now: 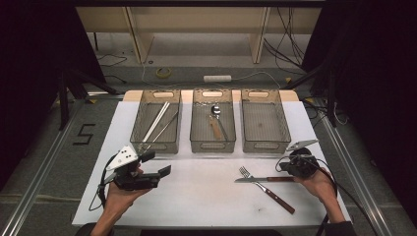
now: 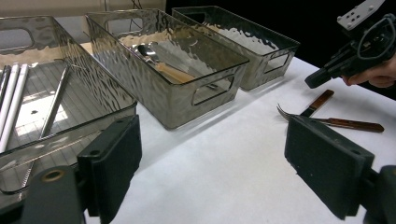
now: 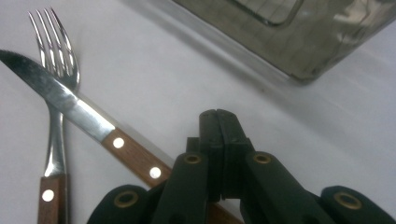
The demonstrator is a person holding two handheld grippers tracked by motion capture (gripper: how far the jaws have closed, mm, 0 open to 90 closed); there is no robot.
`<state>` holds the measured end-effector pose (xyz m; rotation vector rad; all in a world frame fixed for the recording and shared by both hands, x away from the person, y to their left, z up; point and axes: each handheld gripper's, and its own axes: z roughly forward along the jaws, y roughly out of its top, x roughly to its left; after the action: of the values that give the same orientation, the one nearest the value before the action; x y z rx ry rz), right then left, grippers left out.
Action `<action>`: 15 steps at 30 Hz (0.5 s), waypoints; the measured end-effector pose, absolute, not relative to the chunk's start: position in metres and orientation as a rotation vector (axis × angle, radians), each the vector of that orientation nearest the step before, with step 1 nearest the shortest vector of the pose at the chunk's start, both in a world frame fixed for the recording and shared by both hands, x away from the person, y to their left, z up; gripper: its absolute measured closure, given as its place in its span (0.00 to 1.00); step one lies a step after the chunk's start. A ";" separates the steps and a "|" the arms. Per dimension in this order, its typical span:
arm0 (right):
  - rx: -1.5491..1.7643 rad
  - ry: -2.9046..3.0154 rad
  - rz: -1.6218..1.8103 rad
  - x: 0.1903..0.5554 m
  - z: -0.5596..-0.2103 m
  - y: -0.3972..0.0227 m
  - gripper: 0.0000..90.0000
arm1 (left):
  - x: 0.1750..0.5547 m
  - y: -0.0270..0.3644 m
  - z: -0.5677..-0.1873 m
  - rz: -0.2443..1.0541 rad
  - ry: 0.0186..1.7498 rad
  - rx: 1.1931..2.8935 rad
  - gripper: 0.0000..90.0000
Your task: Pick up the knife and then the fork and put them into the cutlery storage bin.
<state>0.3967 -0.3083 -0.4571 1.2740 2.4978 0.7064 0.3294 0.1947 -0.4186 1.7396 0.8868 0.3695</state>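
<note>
A wood-handled knife (image 1: 265, 179) lies across a matching fork (image 1: 275, 196) on the white table, right of centre. My right gripper (image 1: 282, 166) hovers just above the knife's handle end, jaws pressed together. In the right gripper view its shut jaws (image 3: 218, 116) have nothing between them; the knife (image 3: 88, 119) passes beneath them and the fork (image 3: 56, 60) lies to the left. My left gripper (image 1: 157, 163) is held open over the left side of the table, nothing between its pads (image 2: 112, 163). Across the table from it are the right gripper (image 2: 314, 80) and the fork (image 2: 345, 123).
Three clear trays stand in a row at the back. The left tray (image 1: 135, 129) holds chopsticks (image 1: 156, 122). The middle tray (image 1: 194, 129) holds a spoon (image 1: 215, 109) and another wood-handled utensil. The right tray (image 1: 263, 123) holds nothing. Cables and a shelf lie beyond the table.
</note>
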 end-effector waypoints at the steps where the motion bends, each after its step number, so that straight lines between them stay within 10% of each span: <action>1: 1.284 2.497 0.695 0.397 -0.459 -0.309 1.00 | 0.329 0.195 -0.419 0.370 0.887 1.738 0.20; 15: 1.351 2.556 0.618 0.381 -0.463 -0.309 1.00 | 0.328 0.196 -0.418 0.371 0.881 1.743 0.20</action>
<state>0.3814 -0.3093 -0.4625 1.3509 2.5558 0.6184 0.3279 0.1959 -0.4182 1.7433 0.8814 0.3713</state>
